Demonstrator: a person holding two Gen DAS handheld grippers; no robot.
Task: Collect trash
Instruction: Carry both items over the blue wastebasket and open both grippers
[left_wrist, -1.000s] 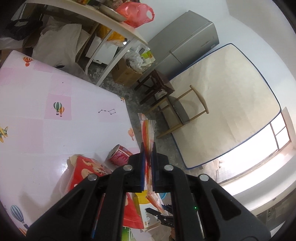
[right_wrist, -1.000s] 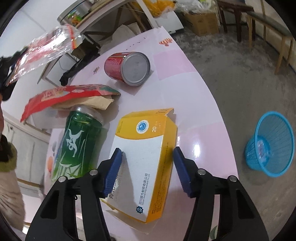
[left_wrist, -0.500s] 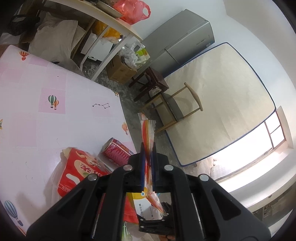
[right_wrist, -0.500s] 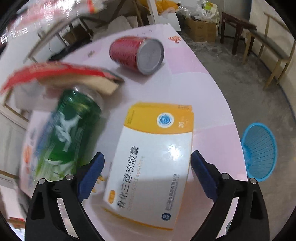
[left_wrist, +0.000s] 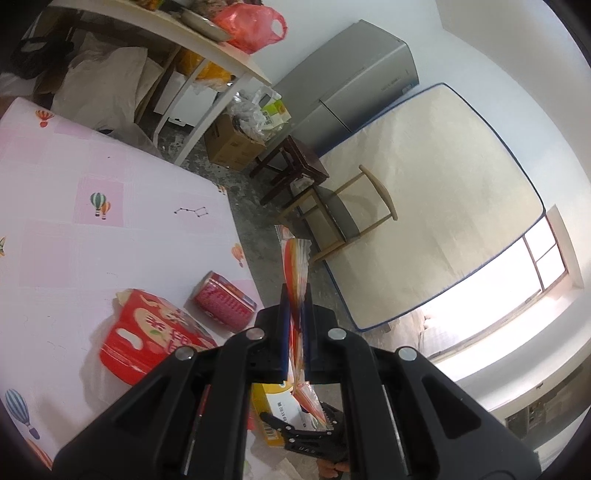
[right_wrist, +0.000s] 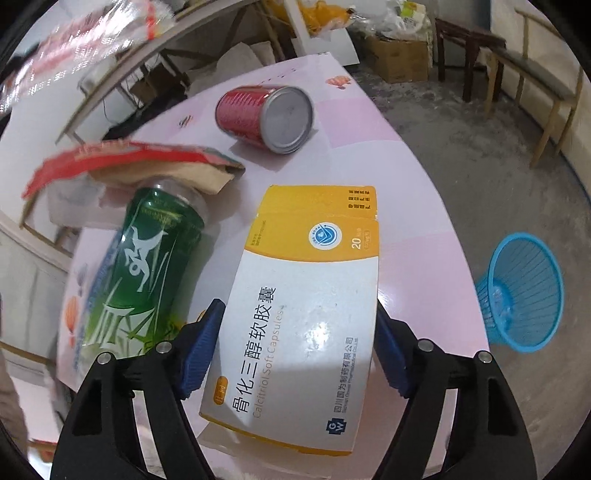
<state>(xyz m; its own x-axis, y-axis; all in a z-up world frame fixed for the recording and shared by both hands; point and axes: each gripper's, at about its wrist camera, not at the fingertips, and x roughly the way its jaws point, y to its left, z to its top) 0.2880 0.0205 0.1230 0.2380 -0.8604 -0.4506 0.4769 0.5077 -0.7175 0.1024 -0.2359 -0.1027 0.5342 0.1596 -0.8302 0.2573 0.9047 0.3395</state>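
Note:
My left gripper (left_wrist: 294, 295) is shut on a thin red and clear plastic wrapper (left_wrist: 294, 264), held up above the table edge. The wrapper also shows blurred in the right wrist view (right_wrist: 77, 55) at the top left. My right gripper (right_wrist: 297, 332) is open, its blue pads on either side of a yellow and white medicine box (right_wrist: 306, 302) lying on the pink table (right_wrist: 354, 122). A green can (right_wrist: 144, 266), a red can (right_wrist: 264, 116) and a red snack bag (right_wrist: 122, 158) lie on the table. A blue waste basket (right_wrist: 521, 291) stands on the floor to the right.
The red can (left_wrist: 225, 301), red bag (left_wrist: 151, 339) and medicine box (left_wrist: 280, 413) also show in the left wrist view. Beyond the table edge stand a wooden chair (left_wrist: 332, 221), a dark stool (left_wrist: 295, 166), a cardboard box (left_wrist: 232, 144), a grey fridge (left_wrist: 351, 81) and a leaning mattress (left_wrist: 436, 206).
The right gripper opened wider and moved forward so its pads now straddle the medicine box. The left gripper rose and shifted slightly, still holding the wrapper.

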